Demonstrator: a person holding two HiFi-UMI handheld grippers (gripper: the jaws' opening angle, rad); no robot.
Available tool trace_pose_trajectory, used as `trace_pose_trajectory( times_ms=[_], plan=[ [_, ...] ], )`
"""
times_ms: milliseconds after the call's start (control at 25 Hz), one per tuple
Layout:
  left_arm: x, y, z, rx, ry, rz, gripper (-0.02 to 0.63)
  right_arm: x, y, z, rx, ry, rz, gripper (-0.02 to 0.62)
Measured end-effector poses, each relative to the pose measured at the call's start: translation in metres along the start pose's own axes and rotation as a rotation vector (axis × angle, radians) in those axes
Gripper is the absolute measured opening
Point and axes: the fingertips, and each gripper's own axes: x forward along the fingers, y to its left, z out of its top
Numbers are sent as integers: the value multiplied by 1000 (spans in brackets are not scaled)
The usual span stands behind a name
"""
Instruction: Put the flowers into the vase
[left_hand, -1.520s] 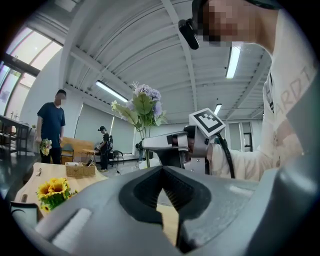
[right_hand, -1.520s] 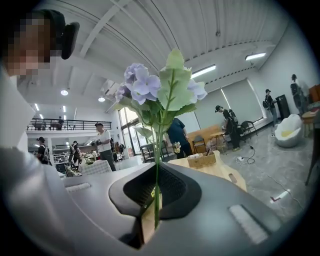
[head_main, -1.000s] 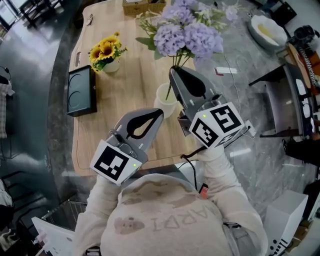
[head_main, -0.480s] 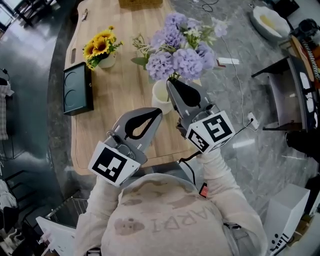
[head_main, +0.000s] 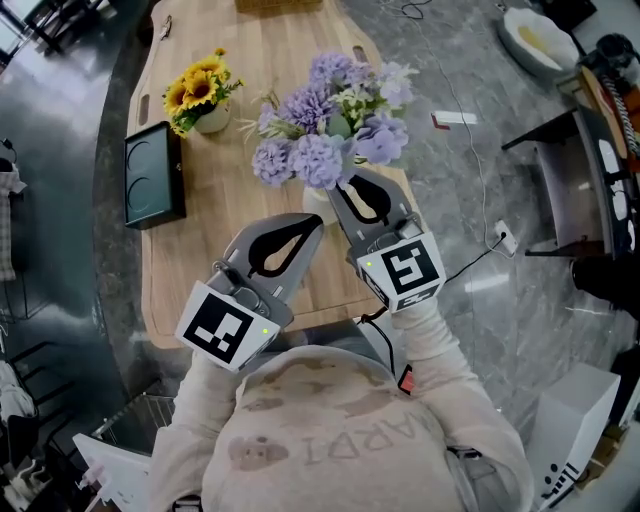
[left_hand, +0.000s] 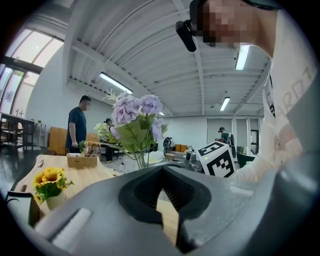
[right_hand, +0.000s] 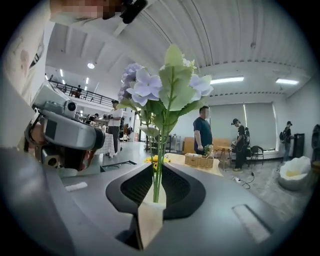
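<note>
Your right gripper (head_main: 340, 186) has just been opening, the flowers (head_main: 325, 135) loose between its jaws; left gripper (head_main: 318, 222) clenched, empty, beside the vase (head_main: 314, 206); sunflowers (head_main: 203, 92) beyond.

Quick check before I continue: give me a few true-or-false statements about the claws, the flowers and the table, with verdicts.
1. The left claw holds nothing. True.
2. The right claw clamps the purple flowers by their stems. False: its jaws have just been opening and stand apart, with the stems between them, unpressed.
3. A black tray lies on the wooden table. True.
4. The yellow flowers lie on the floor. False: they stand in a small pot on the table.
</note>
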Motion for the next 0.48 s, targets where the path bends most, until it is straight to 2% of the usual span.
trace_pose_trajectory(
  times_ms=[480],
  plan=[
    [-10,-6,0,2,-10,-12,0,-11,12,-19,-90,265,-68,154]
  ],
)
